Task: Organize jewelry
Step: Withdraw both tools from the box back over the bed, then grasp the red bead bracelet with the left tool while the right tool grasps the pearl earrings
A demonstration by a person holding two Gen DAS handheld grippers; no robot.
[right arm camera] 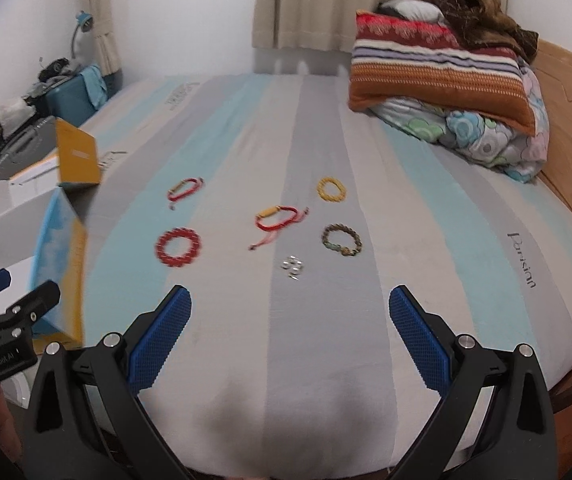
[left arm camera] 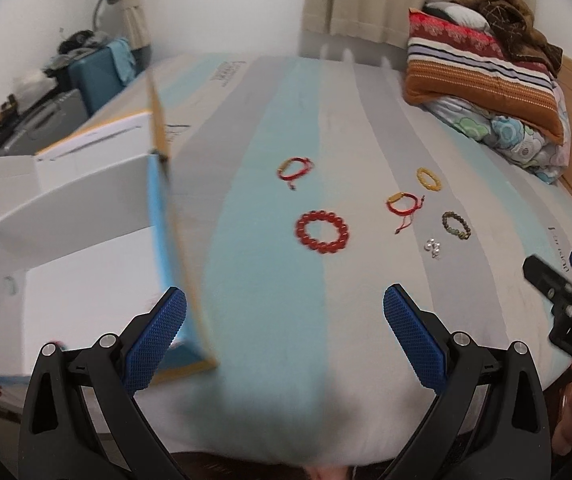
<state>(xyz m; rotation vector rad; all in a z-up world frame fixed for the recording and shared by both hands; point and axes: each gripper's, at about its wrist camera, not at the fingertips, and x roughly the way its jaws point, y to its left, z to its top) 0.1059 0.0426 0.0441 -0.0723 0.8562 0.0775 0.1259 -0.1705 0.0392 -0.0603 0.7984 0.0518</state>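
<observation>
Several pieces of jewelry lie on the striped bed point(right arm camera: 466, 208): a red bead bracelet point(left arm camera: 322, 233) point(right arm camera: 178, 247), a red cord bracelet at the back point(left arm camera: 295, 169) point(right arm camera: 185, 188), a second red cord bracelet point(left arm camera: 402, 205) point(right arm camera: 277, 218), a yellow bead bracelet point(left arm camera: 430, 178) point(right arm camera: 331, 189), a dark green bracelet point(left arm camera: 455, 225) point(right arm camera: 342, 240) and a small silver piece point(left arm camera: 433, 248) point(right arm camera: 293, 267). An open box point(left arm camera: 86, 264) point(right arm camera: 60, 256) with a white inside stands at the left. My left gripper point(left arm camera: 284, 330) is open and empty beside the box's right wall. My right gripper point(right arm camera: 290, 328) is open and empty, in front of the jewelry.
A stack of pillows and folded quilts point(right arm camera: 446, 80) lies at the back right by the wooden headboard point(right arm camera: 566, 120). A blue suitcase point(right arm camera: 72, 98) and clutter stand beyond the bed at the left. Curtains point(right arm camera: 306, 4) hang behind.
</observation>
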